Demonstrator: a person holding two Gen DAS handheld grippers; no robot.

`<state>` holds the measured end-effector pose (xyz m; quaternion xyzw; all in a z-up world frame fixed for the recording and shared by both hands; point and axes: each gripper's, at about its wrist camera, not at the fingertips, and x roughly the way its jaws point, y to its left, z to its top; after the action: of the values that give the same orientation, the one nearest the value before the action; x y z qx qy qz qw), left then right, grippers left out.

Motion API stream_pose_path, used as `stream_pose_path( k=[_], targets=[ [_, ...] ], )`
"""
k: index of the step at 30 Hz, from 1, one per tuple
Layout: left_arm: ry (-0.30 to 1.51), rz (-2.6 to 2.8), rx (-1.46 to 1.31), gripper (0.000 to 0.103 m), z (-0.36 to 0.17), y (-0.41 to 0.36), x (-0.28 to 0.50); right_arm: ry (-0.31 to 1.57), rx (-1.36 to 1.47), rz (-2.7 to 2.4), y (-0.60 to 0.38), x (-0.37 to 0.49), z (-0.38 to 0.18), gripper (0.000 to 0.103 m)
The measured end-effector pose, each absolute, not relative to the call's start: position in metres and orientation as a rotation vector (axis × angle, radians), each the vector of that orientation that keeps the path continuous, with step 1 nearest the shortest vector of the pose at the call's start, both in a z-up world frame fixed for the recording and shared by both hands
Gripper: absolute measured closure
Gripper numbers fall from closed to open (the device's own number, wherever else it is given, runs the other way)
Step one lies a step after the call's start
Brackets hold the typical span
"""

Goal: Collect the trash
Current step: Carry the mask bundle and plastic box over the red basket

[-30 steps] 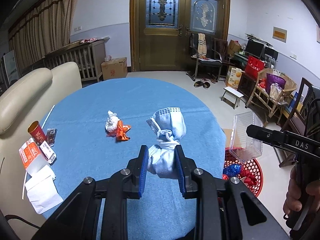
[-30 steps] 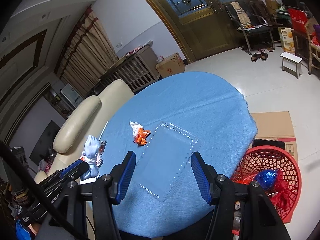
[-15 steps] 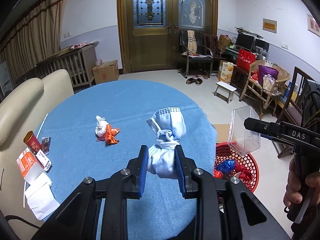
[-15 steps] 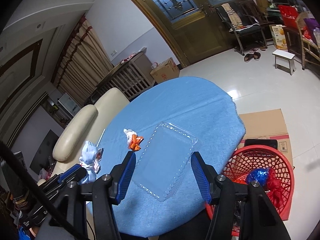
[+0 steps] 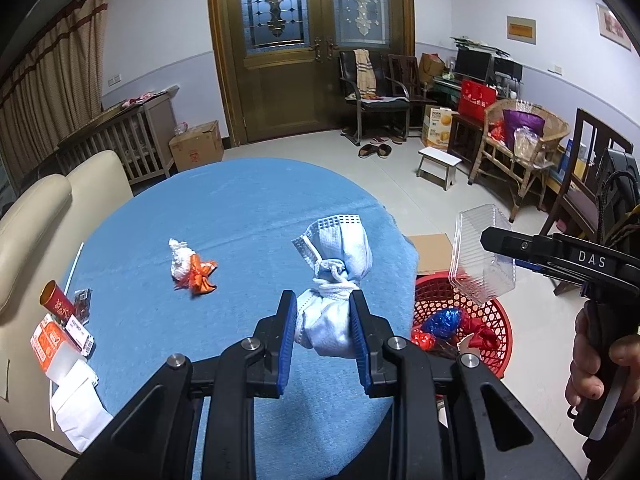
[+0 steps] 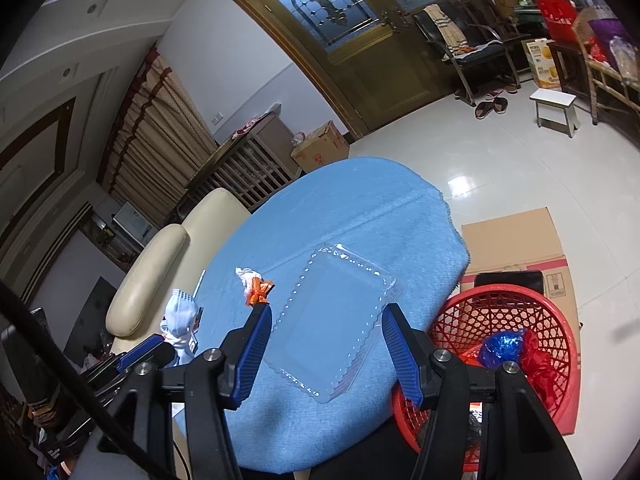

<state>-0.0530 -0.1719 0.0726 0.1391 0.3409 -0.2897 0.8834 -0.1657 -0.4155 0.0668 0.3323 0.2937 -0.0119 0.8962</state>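
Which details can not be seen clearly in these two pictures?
- Left wrist view: bottom of the red plastic basket, hidden by the blue round table.
- Left wrist view: print on the small red paper cup, too small.
- Right wrist view: basket's near side, behind the right hand-held gripper.

White letters "DAS" run along the black right gripper [image 5: 496, 242]; print on the table's small packets stays illegible.

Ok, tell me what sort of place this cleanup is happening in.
Most likely a lived-in home sitting room. A round table with a blue cloth stands beside a cream sofa, carved wooden double doors with glass panes fill the far wall, and slippers lie on the tiled floor.
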Motion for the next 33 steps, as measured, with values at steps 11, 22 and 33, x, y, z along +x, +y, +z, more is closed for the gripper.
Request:
stream_pose_path(
  k=[11, 22, 33],
  targets=[
    [0.735, -0.640, 0.349, 0.075, 0.066, -0.202, -0.060, 0.603, 0.752, -0.062, -0.442, -0.182, 0.049, 0.043],
    [0.758, -0.706, 0.403, 0.075, 0.059, -0.234, -0.074, 0.596, 0.811, -0.118, -0.471, -0.208, 0.031, 0.043],
    [0.831, -0.826, 0.457, 0.075, 0.036, -0.279, -0.076, 0.619, 0.876, -0.190, -0.498, -0.224, 0.006, 0.042]
  ],
)
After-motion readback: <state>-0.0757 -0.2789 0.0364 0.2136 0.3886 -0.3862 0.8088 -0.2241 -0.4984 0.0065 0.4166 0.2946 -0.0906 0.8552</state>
